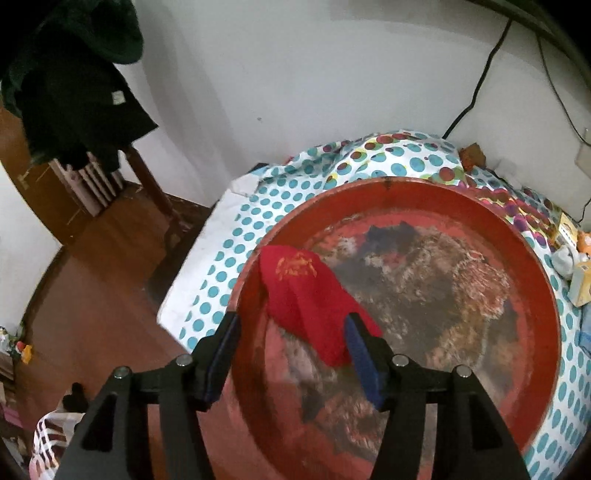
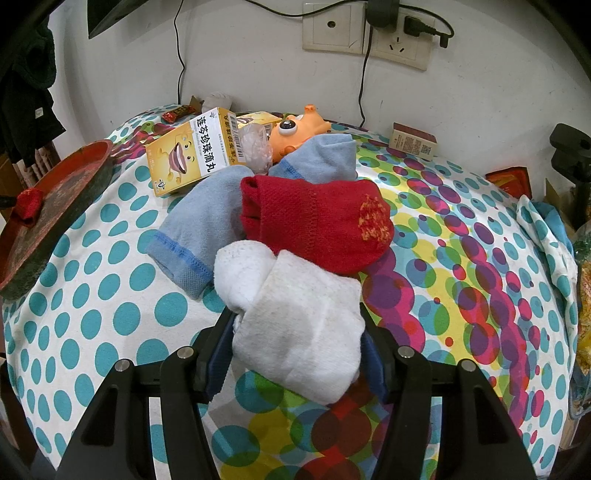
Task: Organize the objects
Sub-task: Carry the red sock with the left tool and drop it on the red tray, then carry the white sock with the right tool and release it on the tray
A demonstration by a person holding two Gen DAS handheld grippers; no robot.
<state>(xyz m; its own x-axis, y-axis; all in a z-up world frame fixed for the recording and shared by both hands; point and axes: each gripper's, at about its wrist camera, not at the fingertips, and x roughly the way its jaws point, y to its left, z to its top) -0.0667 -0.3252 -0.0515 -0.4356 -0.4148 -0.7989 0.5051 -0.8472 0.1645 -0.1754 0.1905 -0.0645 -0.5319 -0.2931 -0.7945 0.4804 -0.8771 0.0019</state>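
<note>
In the left wrist view a red sock (image 1: 306, 295) with a gold pattern lies inside a worn red round tray (image 1: 406, 192) on the dotted bedspread (image 1: 229, 258). My left gripper (image 1: 291, 321) stands open above the tray; the sock's near end lies close to the right finger, and nothing is squeezed. In the right wrist view my right gripper (image 2: 295, 314) is shut on a folded white sock (image 2: 299, 325). Behind that sock lie a second red sock (image 2: 317, 218) and pale blue socks (image 2: 199, 229). The tray (image 2: 74, 177) shows at the far left.
A yellow carton (image 2: 184, 155), an orange toy (image 2: 295, 129), a clear plastic wrapper (image 2: 255, 144) and a brown box (image 2: 413, 142) sit near the wall. Wall sockets (image 2: 369, 33) with cables hang above. Dark clothes (image 1: 74, 81) hang at left above the wooden floor (image 1: 103, 295).
</note>
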